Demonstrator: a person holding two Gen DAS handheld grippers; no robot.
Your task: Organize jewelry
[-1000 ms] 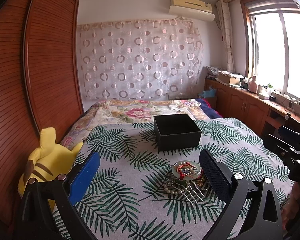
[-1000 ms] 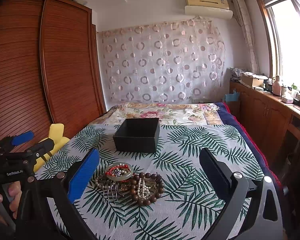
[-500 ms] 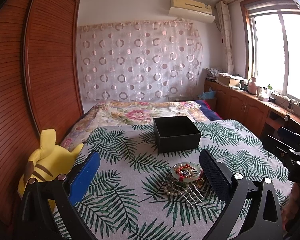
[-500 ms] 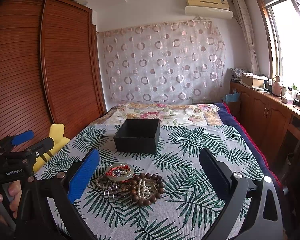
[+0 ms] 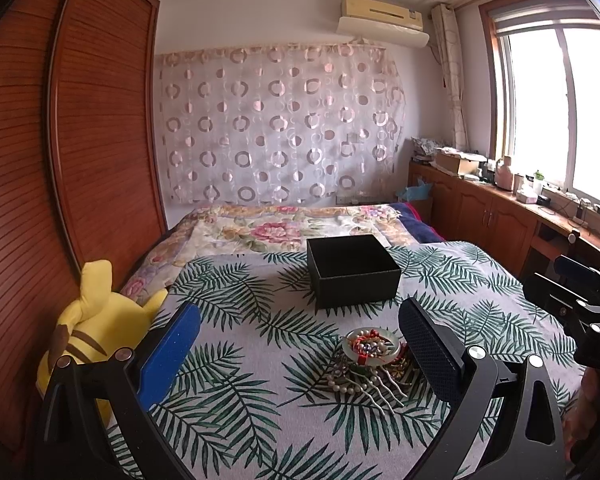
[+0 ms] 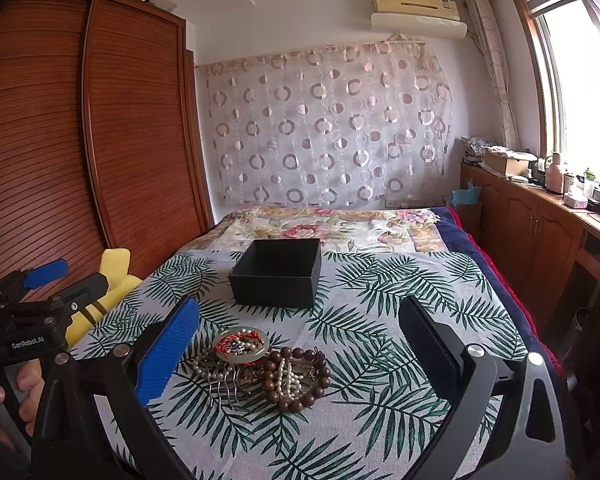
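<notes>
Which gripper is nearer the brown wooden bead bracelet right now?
Right, as a judgement. The right gripper hangs open just before the brown wooden bead bracelet, which lies between its fingers in view. The left gripper, also open, sits off to the bracelet's left.

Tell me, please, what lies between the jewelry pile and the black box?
Nothing: only bare leaf-print cover separates the jewelry pile from the black box, clearest in the right wrist view.

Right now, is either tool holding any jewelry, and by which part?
Nothing held. Left tool and right tool are both open, above the jewelry pile.
</notes>
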